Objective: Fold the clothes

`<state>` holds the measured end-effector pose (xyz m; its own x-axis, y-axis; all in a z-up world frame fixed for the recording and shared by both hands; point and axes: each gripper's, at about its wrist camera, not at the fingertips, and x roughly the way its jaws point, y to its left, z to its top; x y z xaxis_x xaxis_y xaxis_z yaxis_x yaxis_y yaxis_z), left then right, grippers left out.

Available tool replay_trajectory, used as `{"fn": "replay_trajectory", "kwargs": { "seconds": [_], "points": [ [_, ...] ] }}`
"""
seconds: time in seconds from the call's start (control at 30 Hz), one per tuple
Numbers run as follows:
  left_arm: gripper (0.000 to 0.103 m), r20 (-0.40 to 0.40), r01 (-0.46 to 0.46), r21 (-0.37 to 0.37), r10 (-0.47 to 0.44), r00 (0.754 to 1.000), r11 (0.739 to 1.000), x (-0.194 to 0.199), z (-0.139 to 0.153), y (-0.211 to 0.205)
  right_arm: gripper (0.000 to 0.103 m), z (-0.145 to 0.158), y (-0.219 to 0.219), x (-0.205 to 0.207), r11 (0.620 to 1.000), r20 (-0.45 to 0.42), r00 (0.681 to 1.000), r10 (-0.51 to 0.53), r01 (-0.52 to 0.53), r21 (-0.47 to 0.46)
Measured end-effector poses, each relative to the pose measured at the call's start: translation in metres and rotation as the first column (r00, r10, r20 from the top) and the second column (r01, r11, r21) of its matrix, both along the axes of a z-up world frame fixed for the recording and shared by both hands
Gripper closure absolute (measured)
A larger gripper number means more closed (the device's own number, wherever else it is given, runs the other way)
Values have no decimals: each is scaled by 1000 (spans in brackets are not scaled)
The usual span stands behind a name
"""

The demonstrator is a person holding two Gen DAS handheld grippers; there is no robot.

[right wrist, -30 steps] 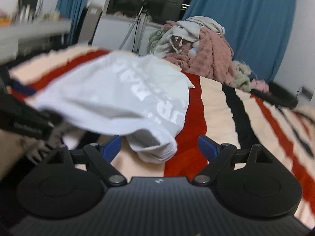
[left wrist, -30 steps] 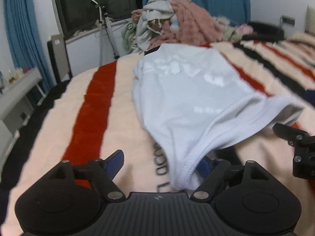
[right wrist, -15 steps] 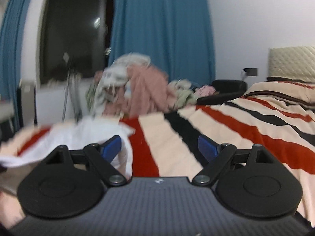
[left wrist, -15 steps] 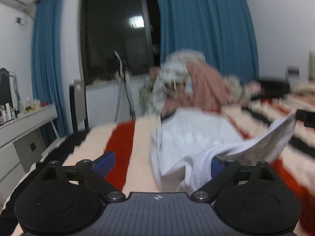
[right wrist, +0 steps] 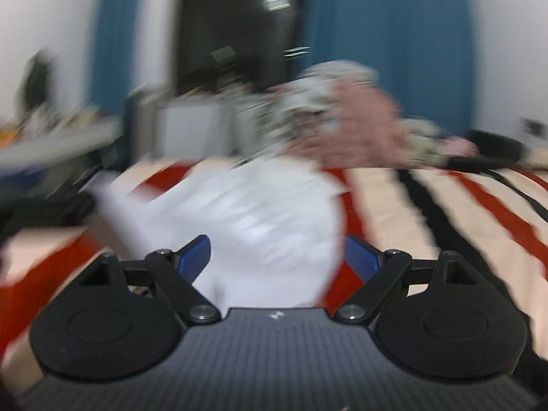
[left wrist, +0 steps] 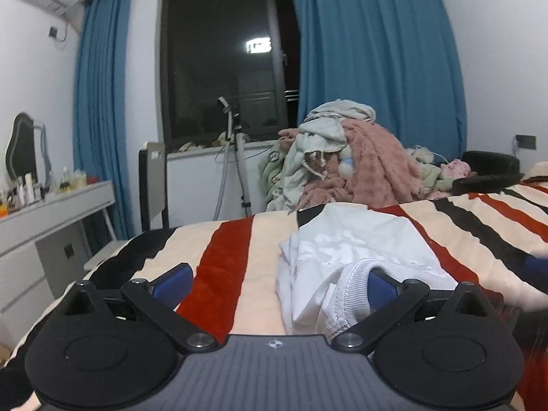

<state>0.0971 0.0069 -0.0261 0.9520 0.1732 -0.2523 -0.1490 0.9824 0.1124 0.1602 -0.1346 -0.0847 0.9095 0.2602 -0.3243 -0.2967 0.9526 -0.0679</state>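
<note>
Released since a second ago, white shirt [left wrist: 359, 257] with unreadable print; both tools spread, empty.

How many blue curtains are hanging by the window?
2. One blue curtain hangs left of the dark window; the other, wider curtain hangs right of it, behind the clothes pile. More may hang outside the picture.

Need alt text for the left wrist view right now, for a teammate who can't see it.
The left tongs stand wide open over a striped blanket, with a crumpled white T-shirt lying ahead and its ribbed hem draped by the right-hand pad. Behind, a heap of clothes sits before blue curtains and a dark window.
</note>
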Motion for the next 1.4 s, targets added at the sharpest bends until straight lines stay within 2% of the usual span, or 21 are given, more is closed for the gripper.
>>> {"fn": "replay_trajectory", "kwargs": {
  "seconds": [0.07,0.13,0.17,0.23,0.27,0.37,0.47,0.53,0.63,0.73,0.87,0.97,1.03,1.13,1.23,1.33,1.4],
  "points": [
    [0,-6,-10,-24,10,1000,1000,2,1,8,16,-13,27,-4,988,-19,996,89,-91,-124],
    [0,-11,-19,-44,18,1000,999,1,1,14,17,-26,47,-7,965,-15,996,83,-84,-249],
    [0,-14,-23,-48,22,1000,999,0,0,16,17,-31,53,-6,954,-12,998,62,-63,-292],
    [0,-16,-33,-43,33,999,999,0,0,17,17,-34,47,2,950,3,999,-51,50,-310],
    [0,-12,-42,-30,41,999,999,1,0,16,17,-34,40,7,947,10,993,-115,112,-300],
    [0,-2,-61,4,61,998,998,4,0,14,17,-12,-7,21,948,7,952,-305,305,-96],
    [0,-13,-38,25,39,999,999,10,-3,8,17,14,-51,24,893,19,897,-441,436,111],
    [0,-12,-8,65,9,1000,998,11,-4,2,17,25,-67,18,865,42,876,-481,466,187],
    [0,5,20,126,-21,1000,992,8,-7,-8,17,34,-71,3,856,121,858,-500,468,220],
    [0,41,3,246,-13,999,969,7,-15,-22,17,41,-70,-10,856,176,845,-505,465,226],
    [0,14,32,446,-43,999,894,14,-39,-50,17,47,-69,-17,862,216,839,-499,457,220],
    [0,22,66,539,-93,995,839,15,-55,-70,17,49,-68,-23,865,222,841,-494,452,217],
    [0,30,91,558,-130,991,825,16,-59,-78,17,50,-69,-25,865,214,843,-494,452,218],
    [0,-2,119,537,-140,990,835,24,-67,-83,17,51,-71,-25,864,202,846,-494,452,219],
    [0,-22,99,527,-103,994,844,34,-73,-83,17,49,-70,-24,866,198,847,-494,460,196],
    [0,-19,41,451,-37,999,891,39,-64,-66,17,42,-71,-14,862,175,846,-504,482,156],
    [0,-33,18,367,-7,999,930,41,-52,-50,17,33,-73,-3,864,114,858,-501,488,128]
  ]
}}
